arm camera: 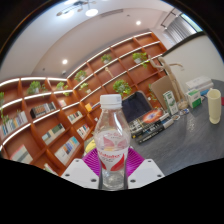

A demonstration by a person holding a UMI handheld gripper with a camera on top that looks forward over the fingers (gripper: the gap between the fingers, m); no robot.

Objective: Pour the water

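Observation:
A clear plastic water bottle (112, 140) with a white cap and a red and white label stands upright between my fingers. My gripper (112, 160) is shut on the bottle, both magenta pads (91, 161) pressing on its labelled body from either side. The bottle is lifted, with the room tilted behind it. Its base is hidden low between the white finger mounts. A tall pale cup (214, 105) stands far off beyond the right finger on the grey table (185, 140).
Wooden bookshelves (60, 110) with lit shelves and plants fill the wall behind. On the table lie a black monitor or box (137, 106), a brown paper bag (170, 85), a green bottle (194, 101) and small clutter.

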